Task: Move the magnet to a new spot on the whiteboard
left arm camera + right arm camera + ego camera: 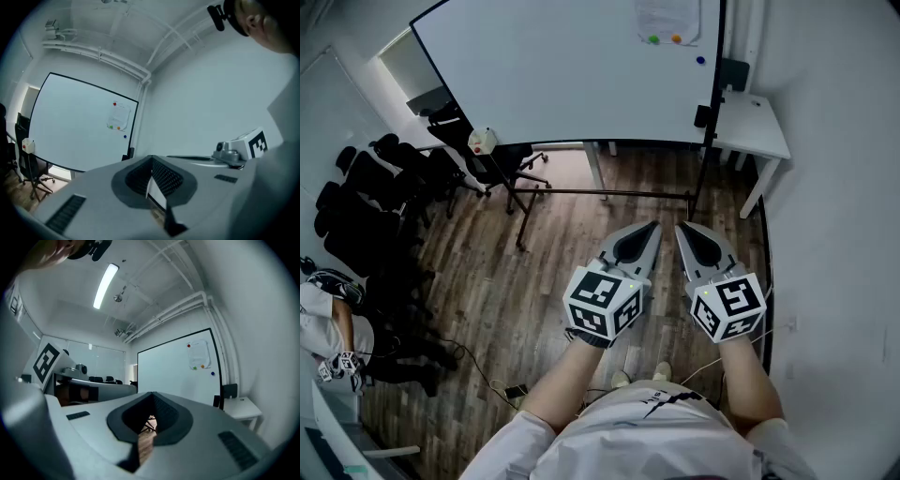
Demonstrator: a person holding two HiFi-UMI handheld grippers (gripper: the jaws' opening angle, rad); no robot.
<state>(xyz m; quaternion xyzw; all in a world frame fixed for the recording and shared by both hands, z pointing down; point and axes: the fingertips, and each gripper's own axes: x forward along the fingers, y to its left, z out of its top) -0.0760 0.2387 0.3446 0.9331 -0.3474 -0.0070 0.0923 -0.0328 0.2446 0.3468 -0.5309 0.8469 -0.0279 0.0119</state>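
Observation:
The whiteboard (553,75) stands on a wheeled frame across the room. A paper sheet (667,19) hangs at its upper right, with a green magnet (653,39) and an orange magnet (676,39) on its lower edge. A blue magnet (701,60) sits alone below and to their right. A red magnet (189,346) holds the sheet's top. My left gripper (652,225) and right gripper (681,227) are side by side at waist height, well short of the board. Both are shut with nothing between the jaws. The left gripper view also shows the blue magnet (124,137).
A white desk (750,122) stands in the right corner beside the board. Black office chairs (375,187) crowd the left side. The board's stand bar (600,193) crosses the wooden floor ahead. A person (328,328) sits at the lower left.

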